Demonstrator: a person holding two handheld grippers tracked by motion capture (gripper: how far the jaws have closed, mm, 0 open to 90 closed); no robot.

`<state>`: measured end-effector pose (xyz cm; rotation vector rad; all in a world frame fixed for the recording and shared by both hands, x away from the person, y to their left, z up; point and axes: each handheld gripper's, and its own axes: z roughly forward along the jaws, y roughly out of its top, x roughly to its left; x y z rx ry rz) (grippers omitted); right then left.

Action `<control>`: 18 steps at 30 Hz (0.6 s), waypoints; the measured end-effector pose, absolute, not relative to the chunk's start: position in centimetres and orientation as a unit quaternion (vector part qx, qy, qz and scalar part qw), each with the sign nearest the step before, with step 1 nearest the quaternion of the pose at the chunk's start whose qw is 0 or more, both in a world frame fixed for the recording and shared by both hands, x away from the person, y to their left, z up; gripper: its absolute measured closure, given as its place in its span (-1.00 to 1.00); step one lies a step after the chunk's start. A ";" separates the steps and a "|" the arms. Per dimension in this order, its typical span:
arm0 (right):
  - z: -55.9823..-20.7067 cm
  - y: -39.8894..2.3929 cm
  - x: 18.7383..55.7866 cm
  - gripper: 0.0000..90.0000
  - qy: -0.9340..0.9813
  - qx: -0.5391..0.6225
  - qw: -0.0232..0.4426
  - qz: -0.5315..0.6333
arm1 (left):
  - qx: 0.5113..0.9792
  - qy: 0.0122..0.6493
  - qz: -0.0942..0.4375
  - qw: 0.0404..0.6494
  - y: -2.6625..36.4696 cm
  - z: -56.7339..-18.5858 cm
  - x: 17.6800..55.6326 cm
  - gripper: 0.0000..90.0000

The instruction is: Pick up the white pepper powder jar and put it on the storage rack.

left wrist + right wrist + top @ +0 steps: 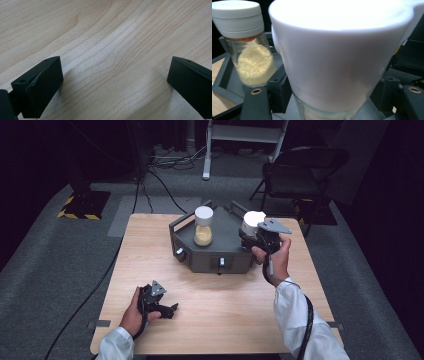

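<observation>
No lettering, label, brand or number can be read anywhere before me: the white cap (342,50) between my right jaws is blank, the lid of the jar (239,15) at ten o'clock is plain, and the bench (112,37) under my left jaws shows bare wood grain.

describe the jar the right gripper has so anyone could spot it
On the wooden table sits a dark grey tray. Two white-capped jars stand there; this jar is at the tray's right end, clamped in the right gripper, unlike the free-standing jar of yellow grains.
</observation>
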<state>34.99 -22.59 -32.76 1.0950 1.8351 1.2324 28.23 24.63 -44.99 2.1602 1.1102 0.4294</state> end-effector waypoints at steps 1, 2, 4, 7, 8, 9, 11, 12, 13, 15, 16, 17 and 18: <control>-32.9 -22.5 35.2 -0.34 0.701 0.422 0.330 0.471 | 0.826 0.425 0.164 0.331 24.6 -45.0 28.2 -1.00; -32.9 -22.5 35.2 -0.34 0.701 0.422 0.330 0.471 | 0.826 0.425 0.164 0.331 24.6 -45.0 28.2 -1.00; -33.1 -22.3 35.6 -0.34 0.699 0.424 0.329 0.472 | 0.826 0.425 0.164 0.331 24.6 -45.0 28.2 -1.00; -33.6 -21.8 36.3 -0.34 0.695 0.433 0.332 0.468 | 0.826 0.425 0.165 0.331 24.6 -45.0 28.2 -1.00; -33.6 -21.8 36.3 -0.34 0.695 0.433 0.332 0.468 | 0.826 0.426 0.164 0.331 24.6 -45.0 28.2 -1.00; -33.8 -21.7 36.6 -0.34 0.692 0.440 0.332 0.466 | 0.826 0.426 0.164 0.331 24.6 -45.0 28.2 -1.00; -34.2 -21.7 36.9 -0.34 0.690 0.446 0.332 0.465 | 0.826 0.426 0.163 0.331 24.6 -45.0 28.2 -1.00; -34.2 -21.7 36.9 -0.34 0.690 0.446 0.332 0.465 | 0.826 0.426 0.163 0.331 24.6 -45.0 28.2 -1.00; -34.3 -21.7 37.1 -0.34 0.689 0.450 0.328 0.464 | 0.826 0.426 0.164 0.331 24.6 -45.0 28.2 -1.00; -34.6 -21.7 37.4 -0.34 0.689 0.456 0.326 0.460 | 0.826 0.426 0.164 0.331 24.6 -45.0 28.2 -1.00; -34.6 -21.7 37.4 -0.34 0.689 0.456 0.326 0.460 | 0.826 0.426 0.164 0.331 24.6 -45.0 28.2 -1.00; -34.8 -21.8 37.5 -0.34 0.686 0.464 0.319 0.460 | 0.827 0.425 0.165 0.331 24.6 -45.0 28.2 -1.00; -34.8 -21.8 37.5 -0.34 0.686 0.464 0.319 0.460 | 0.827 0.425 0.165 0.331 24.6 -45.0 28.2 -1.00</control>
